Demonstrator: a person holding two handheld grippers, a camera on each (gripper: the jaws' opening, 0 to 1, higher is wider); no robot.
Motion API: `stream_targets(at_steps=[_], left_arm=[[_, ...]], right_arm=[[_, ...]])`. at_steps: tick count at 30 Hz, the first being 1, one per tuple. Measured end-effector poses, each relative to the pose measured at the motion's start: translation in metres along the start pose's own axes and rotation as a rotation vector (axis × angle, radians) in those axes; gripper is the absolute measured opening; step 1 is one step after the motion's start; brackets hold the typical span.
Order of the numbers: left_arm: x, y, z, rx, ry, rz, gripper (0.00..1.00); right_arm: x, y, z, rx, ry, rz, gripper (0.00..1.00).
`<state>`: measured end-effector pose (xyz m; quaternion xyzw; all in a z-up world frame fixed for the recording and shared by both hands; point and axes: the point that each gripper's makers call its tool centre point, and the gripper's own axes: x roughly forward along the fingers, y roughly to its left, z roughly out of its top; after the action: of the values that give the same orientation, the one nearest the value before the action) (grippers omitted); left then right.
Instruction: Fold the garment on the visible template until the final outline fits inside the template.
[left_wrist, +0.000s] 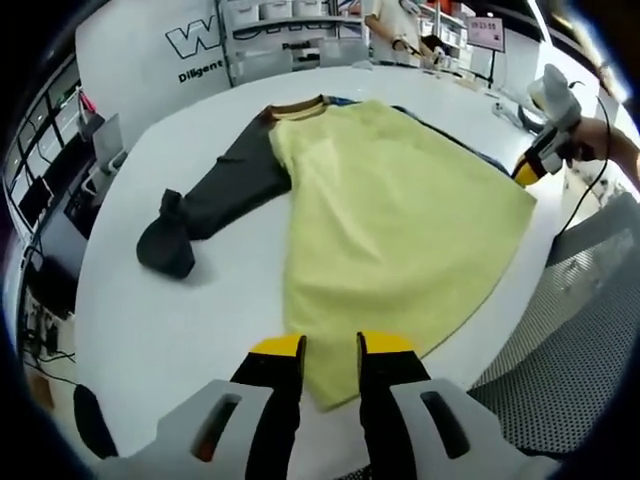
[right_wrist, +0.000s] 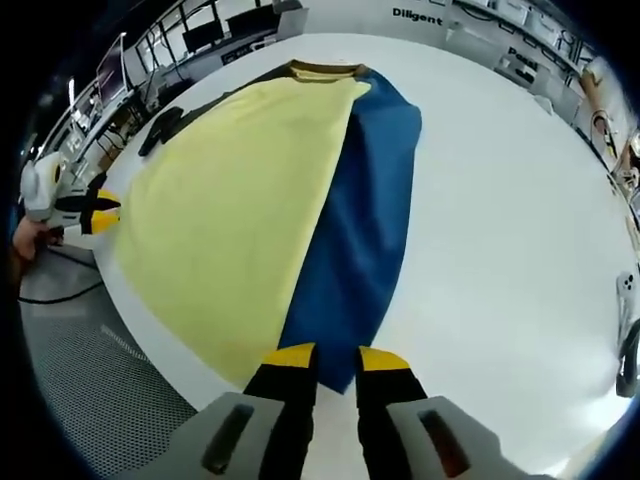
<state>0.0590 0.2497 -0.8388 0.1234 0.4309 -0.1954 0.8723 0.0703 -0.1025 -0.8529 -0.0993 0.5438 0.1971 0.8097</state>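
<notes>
A garment lies flat on the white table (left_wrist: 180, 330), with a yellow body (left_wrist: 390, 220), a brown collar (left_wrist: 300, 108) and a dark grey sleeve (left_wrist: 215, 195) ending in a bunched cuff. In the right gripper view a blue panel (right_wrist: 365, 220) runs beside the yellow body (right_wrist: 230, 200) from collar to hem; I cannot tell whether it is part of the garment. My left gripper (left_wrist: 331, 350) is shut on the near yellow hem corner. My right gripper (right_wrist: 336, 360) is shut on the blue panel's hem end. Each shows in the other's view: the right gripper (left_wrist: 530, 170) and the left gripper (right_wrist: 100, 213).
The table edge runs just under both grippers, with grey mesh flooring (left_wrist: 570, 330) below. A hand (left_wrist: 600, 135) holds the right gripper, trailing a cable. Monitors (left_wrist: 40, 190) stand left, with shelves and a person (left_wrist: 395, 25) behind. Small items (right_wrist: 628, 300) lie at the table's right.
</notes>
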Motion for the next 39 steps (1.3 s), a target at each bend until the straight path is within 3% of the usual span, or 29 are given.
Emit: stream_targets(at_steps=[23, 30, 32, 36, 39], left_arm=[[0.0068, 0.0029, -0.0013, 0.004, 0.011, -0.003, 0.16], [0.0072, 0.0026, -0.0019, 0.005, 0.007, -0.006, 0.14], [0.0074, 0.0024, -0.0018, 0.012, 0.006, -0.008, 0.12], [0.0080, 0.0028, -0.0018, 0.010, 0.005, -0.005, 0.11], [0.0079, 0.0013, -0.0019, 0.011, 0.005, -0.006, 0.10]], right_arm=[[0.0003, -0.0030, -0.0004, -0.007, -0.005, -0.031, 0.09], [0.0006, -0.0040, -0.0001, -0.042, 0.004, -0.043, 0.15], [0.0003, -0.0059, 0.0019, -0.092, -0.006, -0.051, 0.20], [0.0015, -0.0039, 0.0000, -0.043, -0.005, -0.019, 0.18], [0.0015, -0.0043, 0.0003, -0.054, -0.006, -0.021, 0.17]])
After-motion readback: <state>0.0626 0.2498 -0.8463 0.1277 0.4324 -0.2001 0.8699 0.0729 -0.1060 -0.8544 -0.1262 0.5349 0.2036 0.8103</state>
